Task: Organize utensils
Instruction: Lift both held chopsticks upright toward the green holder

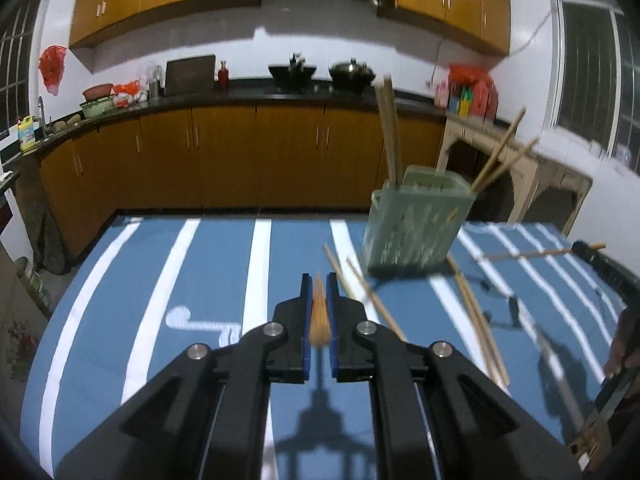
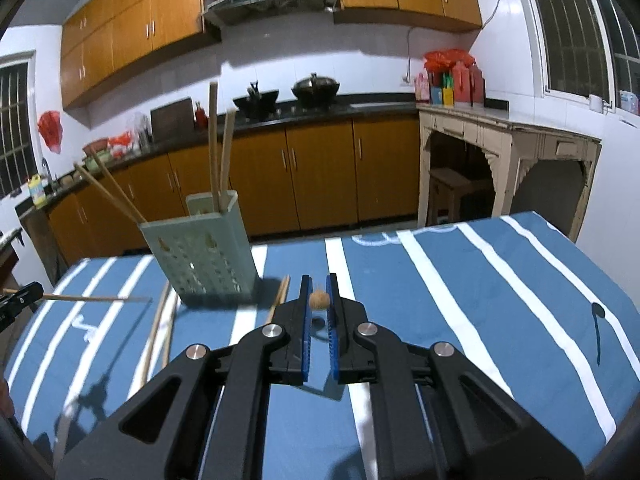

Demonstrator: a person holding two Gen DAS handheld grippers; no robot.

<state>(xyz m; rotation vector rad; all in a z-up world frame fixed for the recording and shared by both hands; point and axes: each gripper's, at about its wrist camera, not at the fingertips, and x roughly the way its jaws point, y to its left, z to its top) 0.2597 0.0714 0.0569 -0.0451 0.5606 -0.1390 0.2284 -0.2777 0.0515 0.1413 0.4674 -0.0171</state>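
Observation:
A pale green perforated utensil holder (image 1: pixel 416 224) (image 2: pixel 200 252) stands on the blue striped tablecloth (image 1: pixel 200 280) (image 2: pixel 400 300), with several wooden chopsticks upright or leaning in it. My left gripper (image 1: pixel 319 280) is shut on a chopstick (image 1: pixel 319 316), seen end-on above the cloth, left of the holder. My right gripper (image 2: pixel 319 280) is shut on another chopstick (image 2: pixel 319 300), also end-on, right of the holder. Each gripper shows at the edge of the other's view with its stick held level (image 1: pixel 532 255) (image 2: pixel 92 299). Loose chopsticks (image 1: pixel 360 292) (image 1: pixel 476 320) (image 2: pixel 160 332) (image 2: pixel 280 296) lie by the holder's base.
Orange cabinets and a dark counter with woks (image 1: pixel 320 72) run along the far wall beyond the table's edge. A beige side table (image 2: pixel 500 136) stands at the right wall. A hand (image 1: pixel 624 340) shows at the right edge of the left wrist view.

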